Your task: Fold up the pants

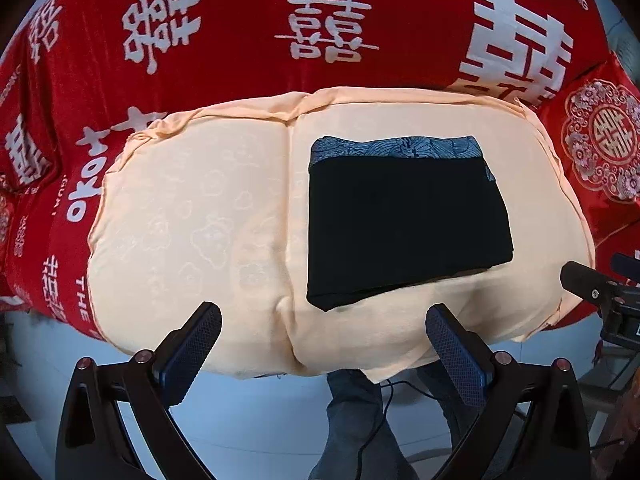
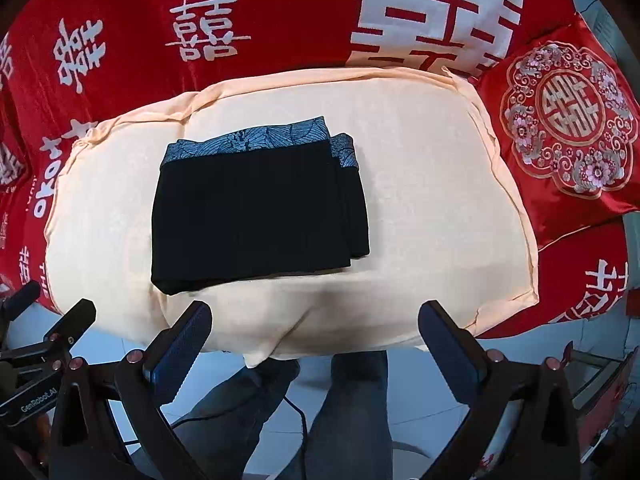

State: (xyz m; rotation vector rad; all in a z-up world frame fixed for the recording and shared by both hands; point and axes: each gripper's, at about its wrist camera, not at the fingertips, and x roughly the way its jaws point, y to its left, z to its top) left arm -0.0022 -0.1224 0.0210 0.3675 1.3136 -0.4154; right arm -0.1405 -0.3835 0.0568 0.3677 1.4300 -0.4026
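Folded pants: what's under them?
The folded pants lie on the peach cushion, which sits on the red bedspread. The cushion patch beneath them is covered, so anything there can't be seen. Both tools hang open, off the cloth.

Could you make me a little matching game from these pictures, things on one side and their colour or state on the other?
Things:
1. pants
2. cloth under the pants
3. bedspread
4. left gripper

Colour or state:
A. red with white characters
B. open, holding nothing
C. pale peach
D. black with a blue patterned band, folded into a compact rectangle

Pairs: 1-D, 2-C, 3-A, 4-B
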